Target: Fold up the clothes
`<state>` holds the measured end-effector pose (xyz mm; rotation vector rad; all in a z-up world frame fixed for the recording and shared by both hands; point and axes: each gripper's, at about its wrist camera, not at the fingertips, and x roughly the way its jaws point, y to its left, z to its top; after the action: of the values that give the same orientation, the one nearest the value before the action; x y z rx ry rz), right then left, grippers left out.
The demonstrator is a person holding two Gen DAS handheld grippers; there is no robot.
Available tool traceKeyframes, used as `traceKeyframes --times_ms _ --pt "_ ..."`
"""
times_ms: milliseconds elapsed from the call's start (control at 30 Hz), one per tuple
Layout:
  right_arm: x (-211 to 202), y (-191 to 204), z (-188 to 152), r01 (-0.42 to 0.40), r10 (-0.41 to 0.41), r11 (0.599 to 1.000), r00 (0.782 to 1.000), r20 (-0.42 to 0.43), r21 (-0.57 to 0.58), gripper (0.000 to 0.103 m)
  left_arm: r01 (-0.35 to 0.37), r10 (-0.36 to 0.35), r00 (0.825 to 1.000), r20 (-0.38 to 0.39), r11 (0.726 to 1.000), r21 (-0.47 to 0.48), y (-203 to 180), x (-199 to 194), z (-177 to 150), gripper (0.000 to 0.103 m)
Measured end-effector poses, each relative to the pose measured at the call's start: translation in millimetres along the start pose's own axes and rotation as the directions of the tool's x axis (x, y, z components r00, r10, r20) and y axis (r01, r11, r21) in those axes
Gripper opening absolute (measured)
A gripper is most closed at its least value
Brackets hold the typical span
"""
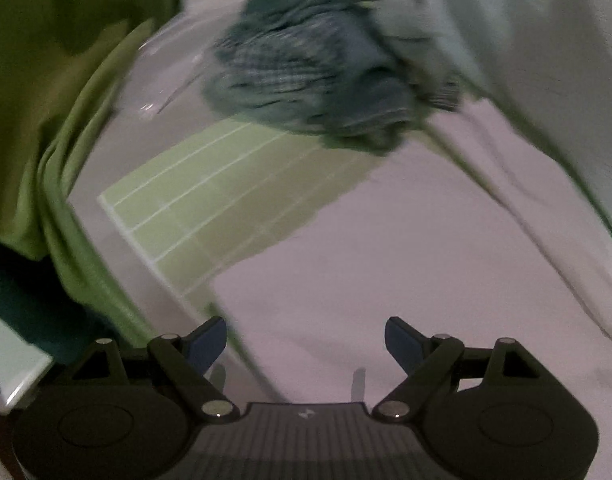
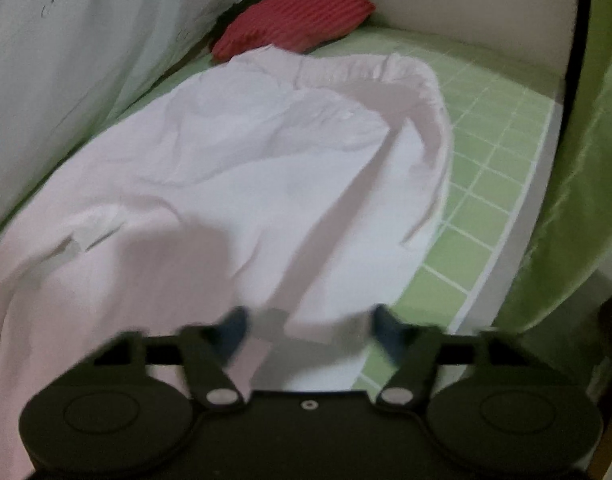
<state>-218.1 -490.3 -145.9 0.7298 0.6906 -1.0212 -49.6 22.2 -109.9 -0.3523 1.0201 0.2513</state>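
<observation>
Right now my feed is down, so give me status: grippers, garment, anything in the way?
Left hand-held gripper open, empty. Right hand-held gripper open over white garment. Garment unfolded on green mat. Blue cloth beside it.

Motion-blurred plaid garment (image 1: 306, 72), details unreadable

Dim, motion-blurred, perhaps indoor lamplight

The left wrist view looks steeply down along the left gripper (image 1: 306, 344), close over the white garment (image 1: 386, 260), facing a checked blue heap (image 1: 306, 68) farther off. The right wrist view looks down along the right gripper (image 2: 310, 330), equally near the same white garment (image 2: 233, 168), toward a red cloth (image 2: 293, 16) at the far wall. Both views share the garment and the green gridded mat (image 1: 209, 208) on the bench.
</observation>
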Motion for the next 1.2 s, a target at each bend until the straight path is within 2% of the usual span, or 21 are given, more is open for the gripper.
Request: traceKeyframes --times_ms 67,200,400,467,567,667,733,833,900,1033,1133,1200 --pt "-3.7 -3.4 0.7 -0.005 0.005 1.000 1.000 0.000 0.017 0.041 -0.007 0.006 1.000 -0.017 1.000 -0.025 10.4 7.4 3.7 0.083" --pt "-8.8 -7.5 3.9 -0.018 0.018 0.999 1.000 0.003 0.033 0.029 -0.009 0.006 0.999 -0.045 0.998 -0.066 24.7 19.4 6.5 0.072" --pt "-9.2 -4.0 5.8 -0.007 0.007 1.000 1.000 0.009 0.028 0.026 0.000 -0.002 0.999 -0.044 0.999 -0.044 22.1 24.8 5.1 0.042" --pt "-9.8 -2.8 5.8 -0.003 0.003 1.000 1.000 0.011 0.030 0.026 0.012 -0.013 0.999 -0.042 1.000 -0.029 18.5 24.9 6.5 0.020" --pt "-10.5 -1.6 5.5 0.001 -0.001 0.999 1.000 0.013 0.035 0.026 0.038 -0.039 0.999 -0.027 0.999 -0.022 15.6 25.1 10.6 0.005" --pt "-11.2 -3.3 5.3 -0.006 0.005 0.999 1.000 0.017 0.050 0.026 0.073 -0.073 0.997 0.012 0.996 -0.049 16.5 20.6 17.7 0.005" --pt "-11.3 -4.8 5.3 -0.013 0.012 0.998 1.000 0.016 0.060 0.029 0.090 -0.090 0.996 0.009 0.993 -0.076 18.0 22.7 21.5 0.006" --pt "-9.3 -10.0 4.5 -0.029 0.029 0.993 1.000 0.006 0.111 0.042 0.086 -0.089 0.996 -0.024 0.989 -0.118 22.0 30.2 22.3 0.009" --pt "-8.5 -11.0 3.6 -0.042 0.042 0.989 0.999 0.004 0.139 0.049 0.074 -0.079 0.996 -0.037 0.990 -0.118 22.8 32.1 19.5 0.016" --pt "-5.8 -6.8 3.6 -0.053 0.053 0.990 0.999 -0.002 0.130 0.063 0.070 -0.076 0.996 -0.054 0.991 -0.110 21.1 31.7 14.0 0.037" --pt "-1.5 -7.4 5.0 -0.073 0.076 0.986 0.997 -0.010 0.150 0.075 0.081 -0.090 0.994 -0.062 0.988 -0.131 20.1 33.9 11.3 0.038" --pt "1.1 -9.8 6.2 -0.087 0.092 0.979 0.996 -0.014 0.182 0.078 0.087 -0.095 0.994 -0.054 0.987 -0.132 18.0 33.5 10.3 0.035"
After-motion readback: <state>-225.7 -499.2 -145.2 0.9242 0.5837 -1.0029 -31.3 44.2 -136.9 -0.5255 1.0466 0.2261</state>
